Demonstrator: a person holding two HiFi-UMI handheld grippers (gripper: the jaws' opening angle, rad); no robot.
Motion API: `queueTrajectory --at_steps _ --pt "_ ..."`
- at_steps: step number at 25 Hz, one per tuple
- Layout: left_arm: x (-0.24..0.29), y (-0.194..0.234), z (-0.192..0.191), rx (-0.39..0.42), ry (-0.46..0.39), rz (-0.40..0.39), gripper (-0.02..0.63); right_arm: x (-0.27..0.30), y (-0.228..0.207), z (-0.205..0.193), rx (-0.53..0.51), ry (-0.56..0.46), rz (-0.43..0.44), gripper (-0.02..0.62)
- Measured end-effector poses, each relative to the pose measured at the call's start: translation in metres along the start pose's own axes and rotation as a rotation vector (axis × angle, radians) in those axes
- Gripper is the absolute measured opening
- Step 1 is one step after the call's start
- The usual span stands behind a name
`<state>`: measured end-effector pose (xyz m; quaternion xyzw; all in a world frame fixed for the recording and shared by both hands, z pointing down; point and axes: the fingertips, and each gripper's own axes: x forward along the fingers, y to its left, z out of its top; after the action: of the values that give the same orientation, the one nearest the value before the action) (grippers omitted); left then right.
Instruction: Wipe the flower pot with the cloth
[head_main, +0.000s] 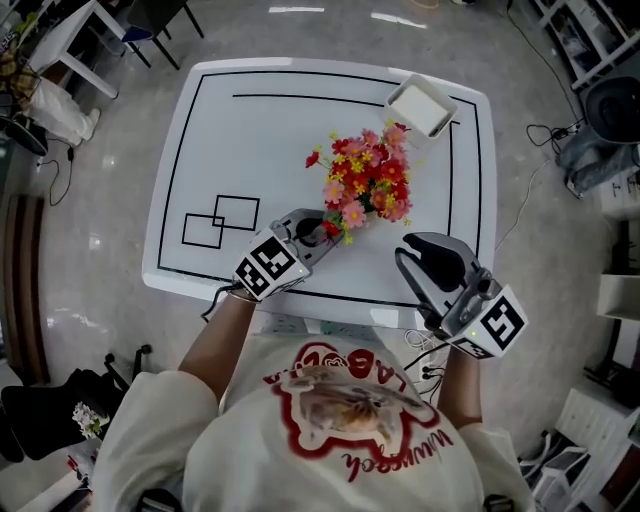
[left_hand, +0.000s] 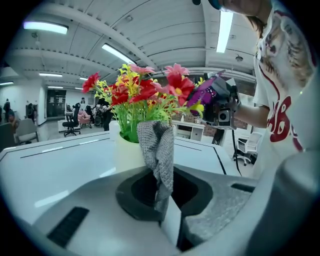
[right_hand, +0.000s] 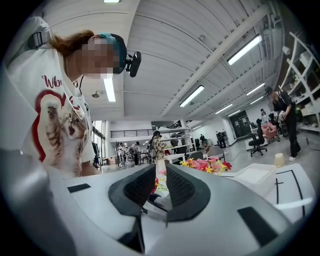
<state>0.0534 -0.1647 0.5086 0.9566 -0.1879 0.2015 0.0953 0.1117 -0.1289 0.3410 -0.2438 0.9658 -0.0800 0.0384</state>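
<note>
While the wipe needs the cloth brought flat against the pot's side, the left gripper (head_main: 318, 232) is clenched on the grey cloth (left_hand: 157, 150), which stands up out of its jaws right before the white flower pot (left_hand: 127, 152); whether cloth and pot touch I cannot tell. On the table (head_main: 200, 150) this gripper sits at eight o'clock from the flowers (head_main: 365, 185), which hide the pot from above. A white tray (head_main: 420, 105) lies at one o'clock, well clear. At five o'clock the right gripper (head_main: 425, 250) hovers with jaws slightly apart and empty, likely placed to steady the pot.
</note>
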Motion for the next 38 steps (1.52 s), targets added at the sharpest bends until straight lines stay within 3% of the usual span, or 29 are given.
queueTrajectory --at_steps 7,12,14,19,25,28,32,38 --pt "-0.015 -0.012 -0.003 0.000 -0.021 0.085 0.032 -0.004 -0.004 -0.010 0.005 0.020 0.075 0.061" --pt "-0.029 -0.035 -0.003 0.005 -0.067 0.093 0.032 0.002 0.001 -0.012 -0.002 0.009 0.091 0.050" --pt "-0.043 -0.049 0.011 0.039 -0.131 0.091 0.032 0.005 0.003 -0.012 -0.025 0.014 0.078 0.039" --pt "-0.082 -0.079 0.072 0.216 -0.229 0.080 0.032 0.007 0.012 -0.001 -0.057 -0.021 0.013 0.017" --pt "-0.122 -0.097 0.130 0.230 -0.354 0.120 0.032 0.009 0.038 0.026 -0.037 -0.106 -0.061 0.000" --pt "-0.134 -0.116 0.124 0.255 -0.352 0.111 0.032 0.012 0.062 0.027 -0.036 -0.112 -0.087 0.000" --pt "-0.156 -0.147 0.096 0.209 -0.352 0.104 0.032 0.015 0.105 0.019 -0.036 -0.102 -0.121 0.000" --pt "-0.211 -0.209 0.075 0.230 -0.376 0.072 0.032 0.004 0.186 0.008 -0.030 -0.113 -0.181 0.000"
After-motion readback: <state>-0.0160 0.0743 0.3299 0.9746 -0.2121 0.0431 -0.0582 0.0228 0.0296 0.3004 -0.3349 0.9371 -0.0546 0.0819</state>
